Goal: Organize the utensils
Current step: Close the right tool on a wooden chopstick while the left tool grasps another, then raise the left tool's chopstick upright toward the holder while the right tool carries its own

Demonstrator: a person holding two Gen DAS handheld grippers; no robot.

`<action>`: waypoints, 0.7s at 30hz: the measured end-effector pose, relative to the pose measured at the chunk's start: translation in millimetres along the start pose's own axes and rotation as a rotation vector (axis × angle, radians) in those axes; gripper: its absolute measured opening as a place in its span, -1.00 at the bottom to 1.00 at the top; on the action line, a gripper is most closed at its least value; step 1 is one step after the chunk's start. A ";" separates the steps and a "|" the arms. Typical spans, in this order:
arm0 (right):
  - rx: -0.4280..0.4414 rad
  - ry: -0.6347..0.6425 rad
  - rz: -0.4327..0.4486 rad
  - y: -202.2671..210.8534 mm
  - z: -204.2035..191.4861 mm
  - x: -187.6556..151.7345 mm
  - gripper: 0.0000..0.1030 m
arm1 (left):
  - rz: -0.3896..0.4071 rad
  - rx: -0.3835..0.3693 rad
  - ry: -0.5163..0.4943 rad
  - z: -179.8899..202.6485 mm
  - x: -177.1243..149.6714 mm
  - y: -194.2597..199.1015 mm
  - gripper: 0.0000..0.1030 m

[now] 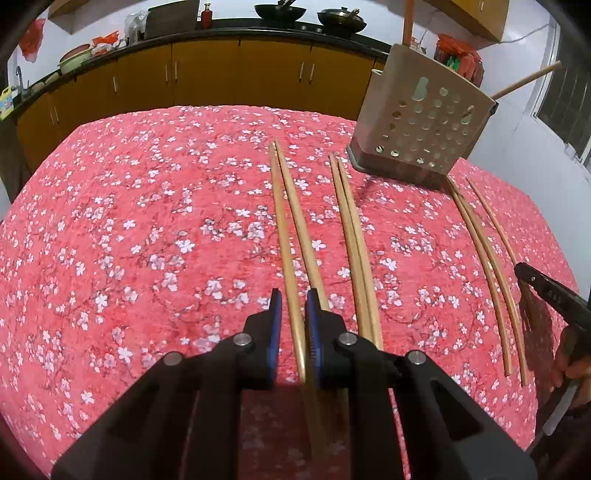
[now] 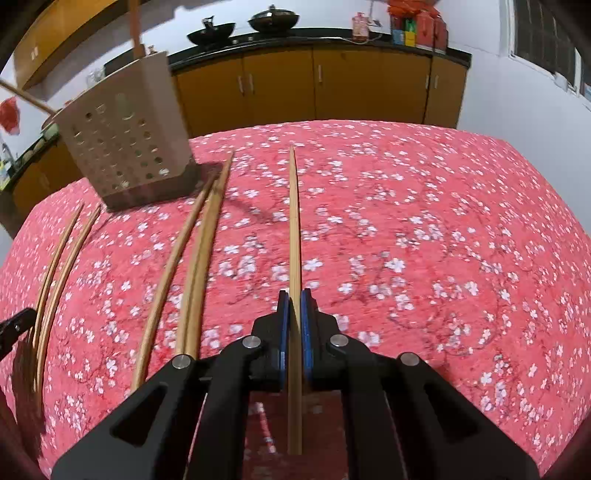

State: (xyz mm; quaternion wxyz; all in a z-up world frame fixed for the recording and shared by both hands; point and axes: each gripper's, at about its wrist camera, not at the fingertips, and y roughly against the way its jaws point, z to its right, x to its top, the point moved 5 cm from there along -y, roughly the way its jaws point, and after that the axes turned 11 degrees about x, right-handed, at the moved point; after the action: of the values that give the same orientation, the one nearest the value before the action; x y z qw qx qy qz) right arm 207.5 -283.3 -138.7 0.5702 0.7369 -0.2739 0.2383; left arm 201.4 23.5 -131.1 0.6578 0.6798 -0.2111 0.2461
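Observation:
Several wooden chopsticks lie lengthwise on a red floral tablecloth. A beige perforated utensil holder stands at the far side and also shows in the right wrist view. My left gripper straddles one chopstick of the leftmost pair, jaws close around it. A second pair and a third lie to its right. My right gripper is shut on a single chopstick that points away toward the far edge.
Two wooden handles stick out of the holder. Yellow cabinets with woks on a dark counter run along the back wall. The right gripper's finger shows at the edge of the left wrist view.

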 end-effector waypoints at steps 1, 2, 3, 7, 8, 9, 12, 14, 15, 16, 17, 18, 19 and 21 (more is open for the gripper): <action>0.003 0.007 -0.001 -0.1 -2.0 -0.5 -0.85 | 0.001 0.009 0.001 -0.1 1.0 -1.5 -0.82; 0.005 0.009 -0.002 -0.4 -3.3 -0.8 -0.85 | 0.002 0.015 0.003 -1.0 2.4 -3.3 -0.83; 0.007 0.009 -0.002 -0.5 -3.5 -0.9 -0.85 | 0.002 0.015 0.008 -3.2 4.2 -4.9 -0.83; 0.007 0.014 -0.002 -0.6 -1.9 0.3 -0.85 | 0.008 0.061 0.024 -20.4 14.2 -11.4 -0.85; 0.006 0.011 -0.001 -1.6 -0.4 1.7 -0.85 | 0.009 0.066 0.035 -25.7 16.5 -13.0 -0.85; 0.006 0.008 0.000 -2.8 0.6 3.2 -0.85 | 0.010 0.071 0.049 -31.9 19.2 -15.1 -0.85; 0.002 -0.004 0.003 -5.0 3.4 6.0 -0.85 | 0.019 0.061 0.077 -42.3 22.2 -18.1 -0.84; 0.001 -0.001 0.001 -6.7 3.7 7.2 -0.85 | 0.029 0.063 0.073 -43.1 20.4 -16.6 -0.83; 0.000 -0.001 0.001 -6.9 3.9 7.2 -0.85 | 0.029 0.067 0.069 -42.0 21.0 -16.7 -0.83; 0.000 -0.001 0.001 -7.2 3.9 7.2 -0.85 | 0.029 0.068 0.071 -41.9 21.1 -16.2 -0.83; 0.000 -0.001 0.001 -7.1 4.0 7.0 -0.85 | 0.029 0.066 0.072 -40.7 21.5 -16.5 -0.83; -0.001 -0.001 0.001 -7.5 3.9 7.2 -0.85 | 0.028 0.062 0.075 -40.2 22.0 -16.9 -0.83; -0.001 0.000 0.001 -7.1 3.7 6.8 -0.85 | 0.028 0.058 0.079 -40.6 21.8 -16.7 -0.82; 0.000 0.001 0.002 -6.8 5.0 6.6 -0.85 | 0.027 0.050 0.088 -40.7 22.5 -17.4 -0.82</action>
State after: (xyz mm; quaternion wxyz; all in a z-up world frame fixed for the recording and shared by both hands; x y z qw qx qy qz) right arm 217.2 -287.7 -140.4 0.5703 0.7364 -0.2742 0.2392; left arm 227.5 65.8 -130.6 0.6460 0.6815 -0.1850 0.2898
